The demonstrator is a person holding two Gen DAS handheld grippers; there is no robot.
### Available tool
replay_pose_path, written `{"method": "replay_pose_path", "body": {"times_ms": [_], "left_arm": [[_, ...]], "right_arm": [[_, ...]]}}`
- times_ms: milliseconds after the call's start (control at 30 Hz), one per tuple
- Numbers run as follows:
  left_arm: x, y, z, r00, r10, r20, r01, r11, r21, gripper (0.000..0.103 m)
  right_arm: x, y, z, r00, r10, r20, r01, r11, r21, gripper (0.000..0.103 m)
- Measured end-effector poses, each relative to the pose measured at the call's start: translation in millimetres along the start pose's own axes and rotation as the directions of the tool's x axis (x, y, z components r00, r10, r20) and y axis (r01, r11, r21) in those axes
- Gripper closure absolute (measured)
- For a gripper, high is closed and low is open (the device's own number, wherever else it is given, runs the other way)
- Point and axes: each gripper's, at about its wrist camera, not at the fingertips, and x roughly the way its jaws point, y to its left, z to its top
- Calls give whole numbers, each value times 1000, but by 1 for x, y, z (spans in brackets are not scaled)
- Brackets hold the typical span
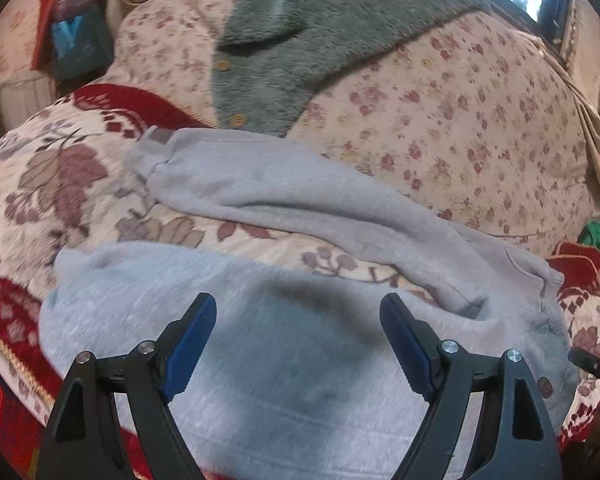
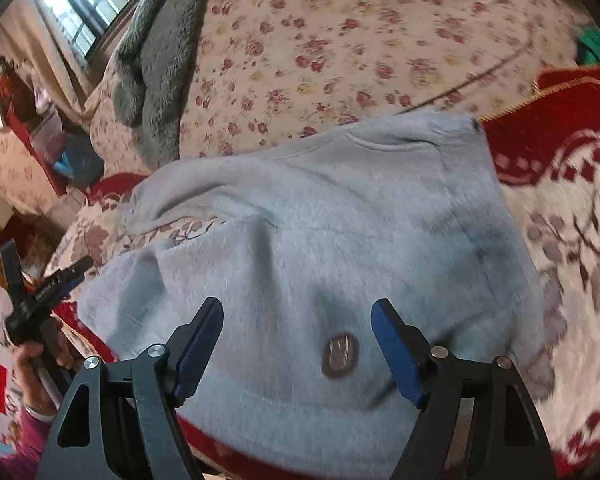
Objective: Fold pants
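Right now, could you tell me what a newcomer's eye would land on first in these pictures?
The light grey pants sprawl over a red-and-cream floral blanket, both legs stretched out. A grey fleece garment lies behind them. The open left gripper and right gripper hover above the pants.

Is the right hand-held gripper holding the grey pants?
No, the right hand-held gripper stands open above the grey pants, with nothing pinched between its blue pads.
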Motion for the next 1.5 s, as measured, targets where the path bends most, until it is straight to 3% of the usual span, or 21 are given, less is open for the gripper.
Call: {"method": "replay_pose_path", "body": {"times_ms": [433, 667, 867, 1100, 1233, 1367, 1500], "left_arm": [[52, 16, 46, 999, -11, -37, 10, 1000, -17, 20], [74, 38, 76, 999, -8, -42, 7, 999, -34, 20], [102, 66, 108, 997, -47, -62, 43, 997, -72, 18], [133, 78, 148, 992, -88, -87, 85, 996, -35, 17], [154, 72, 163, 987, -94, -129, 99, 995, 33, 17], [166, 63, 167, 983, -105, -152, 122, 987, 104, 17], [173, 61, 168, 979, -125, -161, 142, 985, 97, 17]], "right_arm": [[58, 4, 63, 996, -43, -74, 37, 996, -78, 19], [80, -2, 90, 990, -100, -97, 87, 988, -128, 17], [93, -7, 113, 989, -92, -112, 77, 988, -137, 15], [109, -4, 142, 991, -96, -91, 73, 970, -230, 13], [122, -5, 157, 990, -98, -101, 67, 959, -276, 13], [130, -6, 165, 988, -101, -114, 64, 954, -294, 12], [131, -12, 166, 987, -104, -119, 66, 956, -285, 12]]}}
